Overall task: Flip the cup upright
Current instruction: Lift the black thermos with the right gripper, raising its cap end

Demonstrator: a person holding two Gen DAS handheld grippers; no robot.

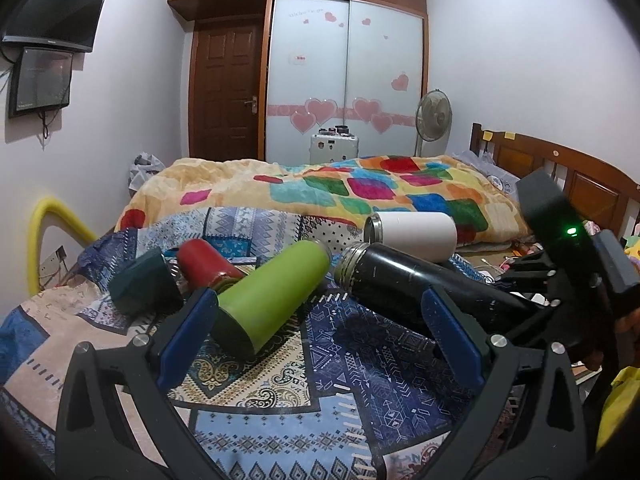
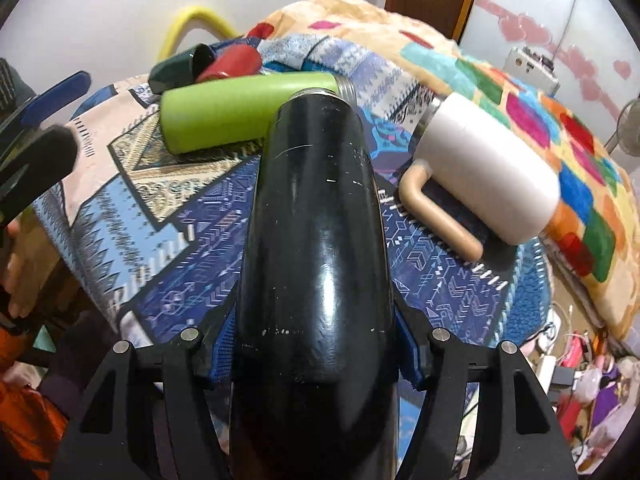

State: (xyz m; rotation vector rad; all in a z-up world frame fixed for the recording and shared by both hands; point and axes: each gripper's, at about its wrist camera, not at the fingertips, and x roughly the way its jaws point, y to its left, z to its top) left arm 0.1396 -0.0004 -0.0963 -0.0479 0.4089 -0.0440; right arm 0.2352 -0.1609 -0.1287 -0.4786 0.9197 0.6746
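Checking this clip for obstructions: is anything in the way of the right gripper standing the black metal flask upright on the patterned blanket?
The right gripper is shut on the black metal flask. Its threaded mouth lies close to the lime green tumbler, and the white handled mug lies on its side to the right. Both crowd the spot; the blanket nearer the gripper looks free.

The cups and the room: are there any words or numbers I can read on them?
None can be read.
Wardrobe door: pink writing on top and a small sticker, too blurred.
TV: tiny logo, too small.
Black cup, green cup, white cup: no lettering.
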